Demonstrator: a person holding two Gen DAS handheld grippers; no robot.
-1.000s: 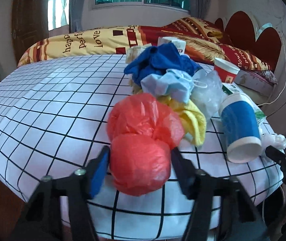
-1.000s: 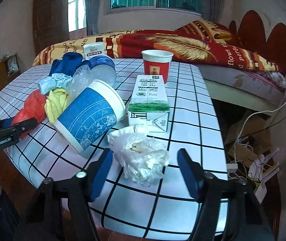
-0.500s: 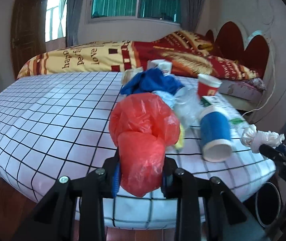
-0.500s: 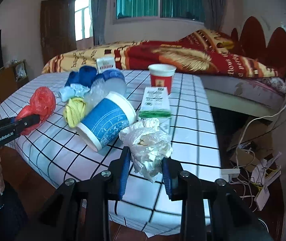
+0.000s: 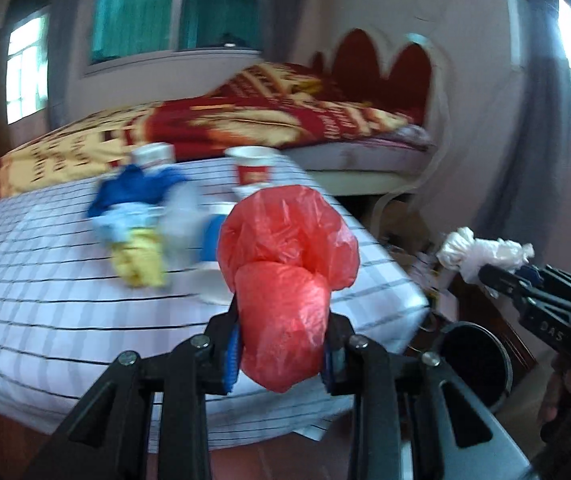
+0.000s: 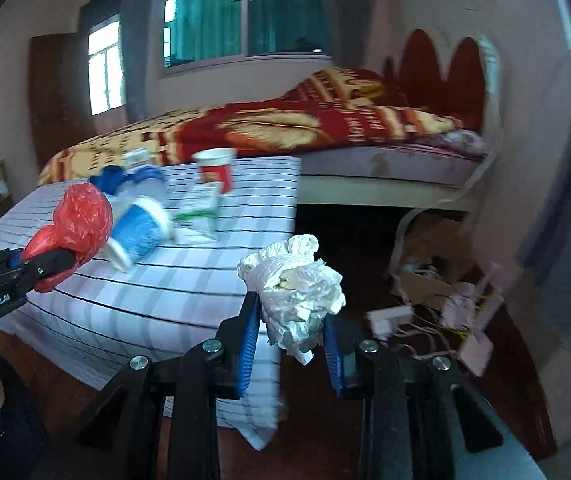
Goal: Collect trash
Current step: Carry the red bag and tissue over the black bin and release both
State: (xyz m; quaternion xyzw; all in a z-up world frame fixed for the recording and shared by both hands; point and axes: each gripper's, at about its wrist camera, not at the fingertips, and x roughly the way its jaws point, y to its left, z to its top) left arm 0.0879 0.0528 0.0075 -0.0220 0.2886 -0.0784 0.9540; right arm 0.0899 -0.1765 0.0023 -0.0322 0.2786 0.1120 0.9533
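Left wrist: left gripper [image 5: 281,354] pinching crinkly red plastic bag [image 5: 285,280], right gripper [image 6: 290,350] clamping crumpled white bag [image 6: 297,300]

dim daylight from the windows [image 5: 173,8], heavy motion blur over the bed [image 6: 245,128], fisheye corners dark and bent

**Readable lettering**

On my left gripper [image 6: 51,262], seen from my right wrist camera, white letters read roughly "GenRobot.AI". My right gripper [image 5: 497,276] shows only "DAS" before the frame cuts it. The bed blanket [image 6: 365,124] carries lettering too blurred to read.
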